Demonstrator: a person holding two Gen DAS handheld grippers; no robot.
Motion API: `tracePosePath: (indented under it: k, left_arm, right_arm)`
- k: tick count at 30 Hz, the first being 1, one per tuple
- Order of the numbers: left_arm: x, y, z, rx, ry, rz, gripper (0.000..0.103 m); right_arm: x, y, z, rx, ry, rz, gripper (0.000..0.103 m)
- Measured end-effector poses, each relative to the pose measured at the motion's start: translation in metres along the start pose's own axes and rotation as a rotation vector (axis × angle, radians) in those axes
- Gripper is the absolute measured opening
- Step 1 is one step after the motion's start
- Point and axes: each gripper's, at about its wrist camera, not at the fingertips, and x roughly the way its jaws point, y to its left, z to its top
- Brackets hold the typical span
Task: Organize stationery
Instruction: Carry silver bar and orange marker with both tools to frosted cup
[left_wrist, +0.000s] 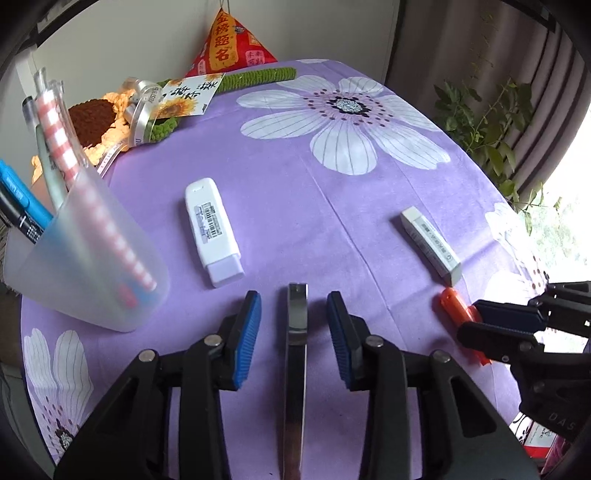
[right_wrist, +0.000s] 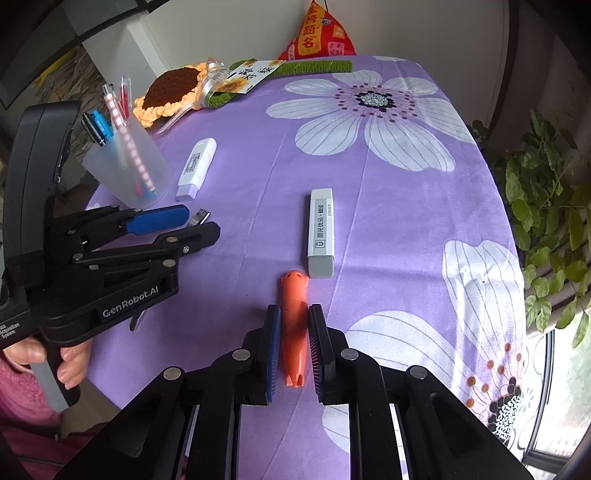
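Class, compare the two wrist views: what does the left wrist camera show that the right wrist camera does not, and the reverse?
Only the left wrist view shows the flat metal ruler lengthwise between the open left gripper jaws. Only the right wrist view shows the person's hand on the left handle. Both show the frosted plastic pen cup, white correction tape, white block eraser and orange marker pinched by the right gripper.

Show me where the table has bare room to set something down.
The widest bare patch is mid-cloth, between the white stick, the eraser and the crochet sunflower. More lies right of the eraser. It is crowded near the cup, the metal clip and both grippers.
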Motion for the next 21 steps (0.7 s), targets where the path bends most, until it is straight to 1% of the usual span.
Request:
tracePosePath:
  k: [1,2,5,7,11,12,16,21]
  left_arm:
    - [0.0,0.0,0.0,-0.003,0.001,0.002,0.022]
    - [-0.001,0.001,0.001,-0.003,0.004,-0.002,0.008]
    - [-0.002,-0.003,0.001,-0.003,0.005,0.002,0.009]
    - [-0.005,-0.003,-0.001,-0.01,-0.003,-0.015,0.009]
    - [-0.025,-0.003,-0.001,-0.012,-0.058,-0.039,0.009]
    - [-0.033,-0.002,-0.001,-0.013,-0.075,-0.043,0.009]
    - [-0.059,0.003,0.002,-0.021,-0.144,-0.039,0.009]
    - [-0.087,0.013,0.003,-0.042,-0.217,-0.036,0.009]
  right_arm:
    - [0.001,0.0,0.001,-0.001,0.004,0.004,0.016]
    - [0.003,0.001,0.001,-0.002,0.008,0.004,0.016]
    - [0.006,0.006,0.004,-0.012,0.013,-0.008,0.016]
    - [0.008,0.009,0.006,-0.024,0.015,-0.017,0.016]
    - [0.009,0.014,0.007,-0.048,0.019,-0.042,0.016]
    - [0.007,0.014,0.008,-0.044,0.01,-0.04,0.014]
    - [-0.01,0.018,0.011,-0.039,-0.049,-0.014,0.014]
    - [-0.034,0.03,0.018,-0.067,-0.132,0.013,0.014]
